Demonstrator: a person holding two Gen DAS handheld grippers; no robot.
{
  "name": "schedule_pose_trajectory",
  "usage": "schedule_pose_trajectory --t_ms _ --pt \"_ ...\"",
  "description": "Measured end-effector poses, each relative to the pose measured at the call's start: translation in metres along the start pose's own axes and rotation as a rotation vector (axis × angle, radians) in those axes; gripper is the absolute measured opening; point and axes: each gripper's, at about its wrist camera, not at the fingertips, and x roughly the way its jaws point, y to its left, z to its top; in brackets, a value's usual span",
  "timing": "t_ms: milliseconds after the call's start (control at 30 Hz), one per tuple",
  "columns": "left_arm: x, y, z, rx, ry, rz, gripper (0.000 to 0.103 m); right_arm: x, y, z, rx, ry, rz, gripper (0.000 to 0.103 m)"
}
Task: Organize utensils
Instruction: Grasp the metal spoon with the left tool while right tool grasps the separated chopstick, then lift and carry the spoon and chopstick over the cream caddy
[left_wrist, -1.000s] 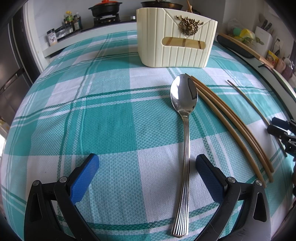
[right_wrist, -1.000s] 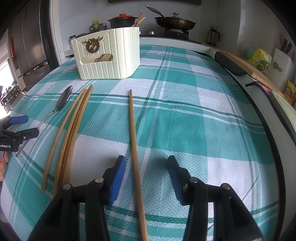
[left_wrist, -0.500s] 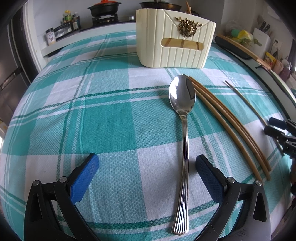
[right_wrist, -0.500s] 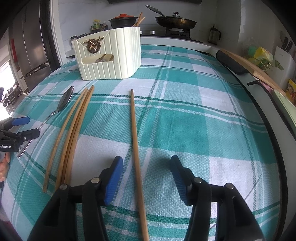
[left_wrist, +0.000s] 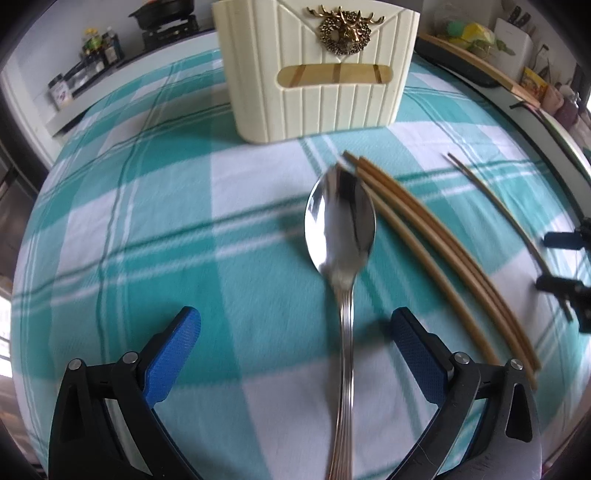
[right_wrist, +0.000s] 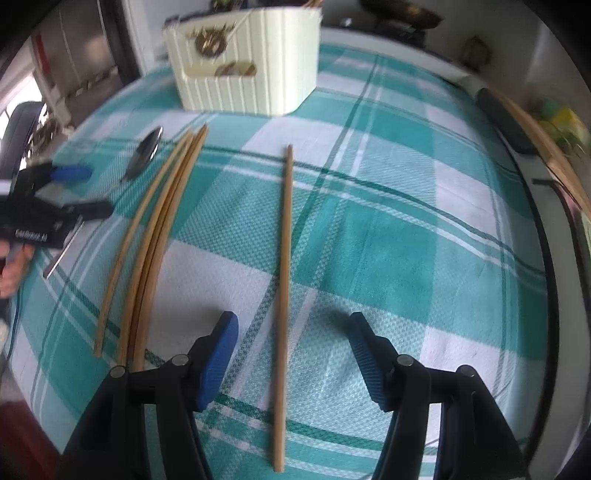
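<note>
Steel spoon (left_wrist: 341, 236) lies bowl-up on the checked cloth (left_wrist: 155, 221), its handle running toward 6 o'clock between the wide-spread fingers of the left gripper (left_wrist: 295, 354), nearer the 3 o'clock pad; nothing is held. The right gripper (right_wrist: 291, 354) is likewise wide and empty, straddling a lone chopstick (right_wrist: 284, 280) that points to 12 o'clock. Three more chopsticks (right_wrist: 155, 236) lie bunched at its 10 o'clock, beside the spoon, and the cream holder (left_wrist: 317, 70) stands at 12 o'clock in both views. The step in hand looks like a double pick-up. To do it well, each gripper should centre its piece between the pads, drop until the tips meet the cloth, then close squarely across the shaft; the spoon's thin, slick handle may slip or roll, so a grip near its balance point seems wise, without snagging cloth. Compared with half a second ago, both grippers have pushed forward: the holder and spoon bowl sit closer in the left view, the right fingers reach farther along the chopstick, and motion blur has appeared.
</note>
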Motion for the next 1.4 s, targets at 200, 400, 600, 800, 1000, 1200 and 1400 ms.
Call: schedule_pose_trajectory --t_ms 200,400,600,800,1000,1200,1400 --pt "0.013 -0.004 0.027 0.041 0.035 -0.034 0.093 0.017 0.004 0.044 -0.083 0.062 0.009 0.058" --pt "0.015 -0.009 0.045 0.046 0.009 -0.054 0.047 0.040 0.009 0.096 -0.033 0.003 0.024 0.011" --pt "-0.003 -0.003 0.042 0.018 -0.028 -0.060 0.042 0.021 0.012 0.104 0.043 -0.064 0.027 0.006" --pt "-0.070 0.015 0.017 -0.017 -0.159 -0.092 0.042 -0.062 0.015 0.076 0.056 -0.232 0.044 0.006" --pt "-0.139 0.025 -0.005 -0.016 -0.278 -0.119 0.042 -0.131 0.021 0.045 0.042 -0.368 0.043 0.006" --pt "-0.185 0.029 -0.016 -0.009 -0.365 -0.134 0.042 -0.170 0.032 0.028 0.028 -0.472 0.009 0.006" --pt "-0.197 0.039 -0.008 -0.025 -0.374 -0.157 0.042 -0.190 0.040 0.036 0.025 -0.552 -0.002 0.006"
